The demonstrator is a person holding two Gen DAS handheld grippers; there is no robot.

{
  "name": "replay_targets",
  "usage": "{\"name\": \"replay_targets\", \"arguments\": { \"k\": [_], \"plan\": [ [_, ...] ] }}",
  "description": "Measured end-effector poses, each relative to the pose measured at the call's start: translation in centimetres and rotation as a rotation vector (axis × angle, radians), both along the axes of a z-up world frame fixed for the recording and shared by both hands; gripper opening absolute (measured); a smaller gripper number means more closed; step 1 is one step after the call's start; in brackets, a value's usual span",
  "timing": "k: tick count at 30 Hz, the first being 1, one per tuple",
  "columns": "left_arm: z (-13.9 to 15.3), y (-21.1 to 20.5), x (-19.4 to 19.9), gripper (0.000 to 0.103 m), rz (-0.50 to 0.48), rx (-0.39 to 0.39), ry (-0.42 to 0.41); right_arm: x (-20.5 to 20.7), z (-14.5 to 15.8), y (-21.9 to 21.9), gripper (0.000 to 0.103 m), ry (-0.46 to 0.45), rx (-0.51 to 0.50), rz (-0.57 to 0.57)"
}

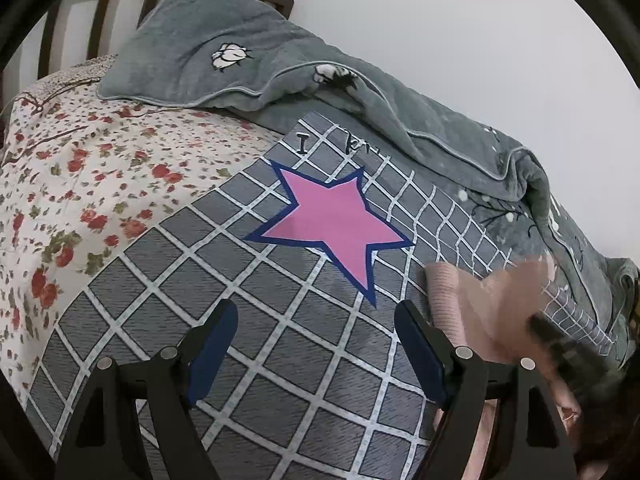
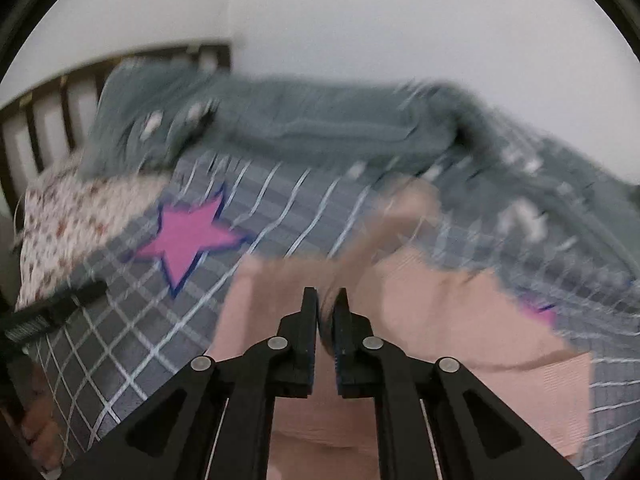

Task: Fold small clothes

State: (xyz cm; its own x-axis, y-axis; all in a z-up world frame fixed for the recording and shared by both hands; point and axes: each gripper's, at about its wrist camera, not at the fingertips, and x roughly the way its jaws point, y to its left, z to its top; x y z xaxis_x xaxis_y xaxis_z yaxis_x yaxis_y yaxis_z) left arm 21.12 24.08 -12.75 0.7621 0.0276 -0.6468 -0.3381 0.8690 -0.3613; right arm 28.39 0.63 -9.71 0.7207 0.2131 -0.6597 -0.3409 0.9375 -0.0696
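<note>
The right hand-held gripper (image 2: 325, 300) is pinched tight on a bunch of the pink top (image 2: 440, 320), likely to pull it flat for folding; the top lies on the grey checked blanket (image 1: 240, 320) on the bed (near the pink star (image 1: 332, 228)); the left hand-held gripper (image 1: 316, 320) is wide apart, holding nothing.

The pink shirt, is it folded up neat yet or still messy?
Still messy. The pink shirt lies rumpled on the checked blanket, one part lifted, pinched in the shut right gripper.
</note>
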Motion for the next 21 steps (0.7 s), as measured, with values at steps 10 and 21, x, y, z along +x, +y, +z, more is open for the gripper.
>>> {"name": "replay_targets", "arguments": {
  "k": [10,21],
  "plan": [
    [0.1,-3.8,1.3,0.079,-0.139,0.01,-0.011,-3.7,-0.2,-4.1,0.052,0.027,0.039,0.049],
    [-1.1,-10.6,4.6,0.07,-0.251,-0.027,-0.003,-8.0,-0.6,-21.1,0.058,-0.037,-0.063,-0.245]
  ]
}}
